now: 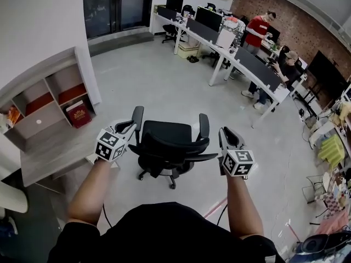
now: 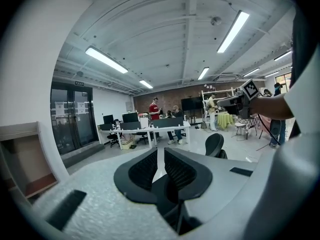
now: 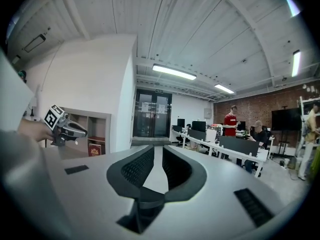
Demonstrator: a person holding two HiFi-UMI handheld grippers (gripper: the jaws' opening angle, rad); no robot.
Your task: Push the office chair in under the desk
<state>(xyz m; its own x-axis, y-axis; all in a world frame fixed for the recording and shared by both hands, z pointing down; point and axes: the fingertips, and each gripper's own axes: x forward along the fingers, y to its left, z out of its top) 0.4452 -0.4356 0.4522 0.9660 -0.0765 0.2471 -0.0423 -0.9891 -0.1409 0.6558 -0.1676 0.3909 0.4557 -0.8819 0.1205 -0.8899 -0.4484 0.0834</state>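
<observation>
Our left gripper (image 1: 130, 126) has its fingers (image 2: 145, 169) drawn nearly together, with only a thin slit of floor showing between them and nothing held. Our right gripper (image 1: 225, 133) is the same: its fingers (image 3: 137, 166) stand a narrow gap apart and empty. Each gripper sits just beside one armrest of the office chair (image 1: 169, 144); we cannot tell whether either touches it. The chair stands on the open floor straight ahead of us, its backrest nearest us and its seat facing away, so its back-to-front line runs up the head view. The desk (image 1: 49, 147) lies to the chair's left, its near corner close under our left gripper, with a shelf unit (image 1: 49, 100) on it. Ahead and to the right the floor is bare up to the row of long desks (image 1: 241, 59).
</observation>
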